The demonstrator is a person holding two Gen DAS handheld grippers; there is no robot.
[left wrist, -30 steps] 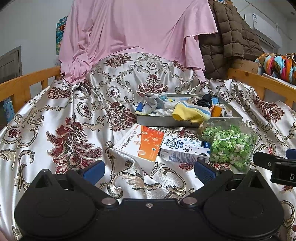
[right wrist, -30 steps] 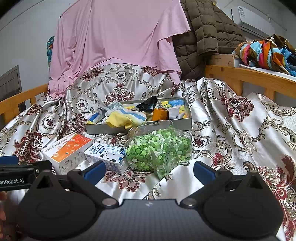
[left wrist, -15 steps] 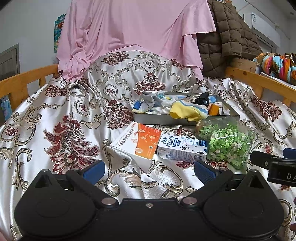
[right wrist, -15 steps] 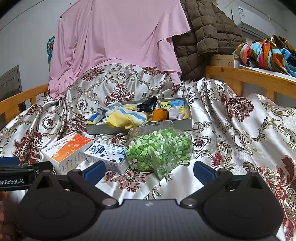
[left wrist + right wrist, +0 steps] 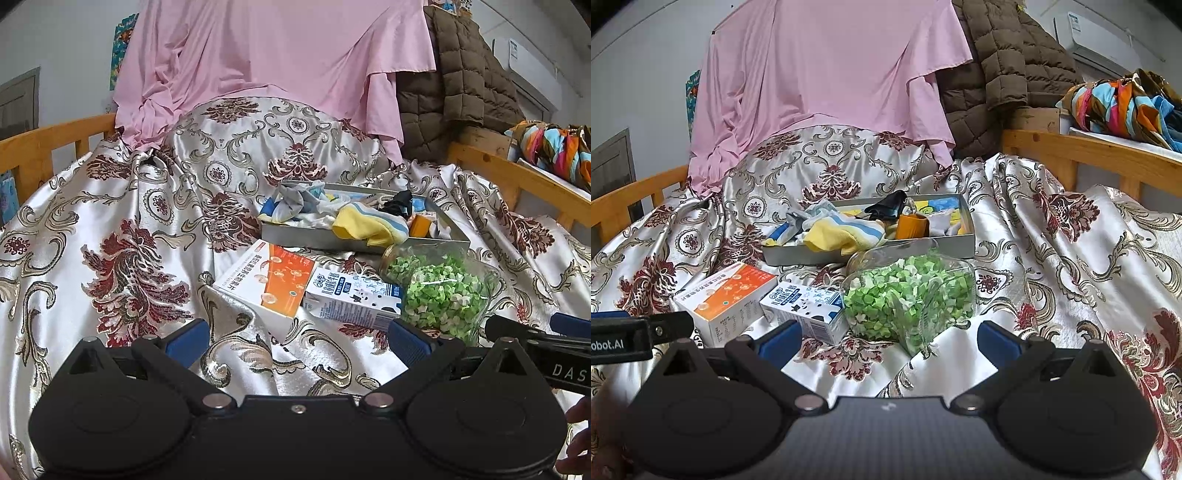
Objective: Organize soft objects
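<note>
A grey tray (image 5: 295, 233) (image 5: 871, 254) on the satin bedspread holds a heap of soft cloths and socks, with a yellow and blue striped one (image 5: 365, 223) (image 5: 842, 232) hanging over its front rim, a black one (image 5: 890, 206) and an orange cup (image 5: 911, 226). In front lie an orange and white box (image 5: 269, 280) (image 5: 727, 295), a milk carton (image 5: 354, 299) (image 5: 805, 304) and a clear bag of green bits (image 5: 439, 291) (image 5: 908, 291). My left gripper (image 5: 297, 338) is open and empty, near the box. My right gripper (image 5: 888, 338) is open and empty, in front of the bag.
A pink sheet (image 5: 273, 62) and a brown quilted coat (image 5: 997, 62) hang behind. Wooden bed rails (image 5: 48, 147) (image 5: 1089, 155) run along both sides. Colourful cloth (image 5: 1123, 107) lies on the right ledge.
The left view has shifted slightly: the tray and boxes sit a little lower and closer. The right gripper has barely moved. Both stay open.
</note>
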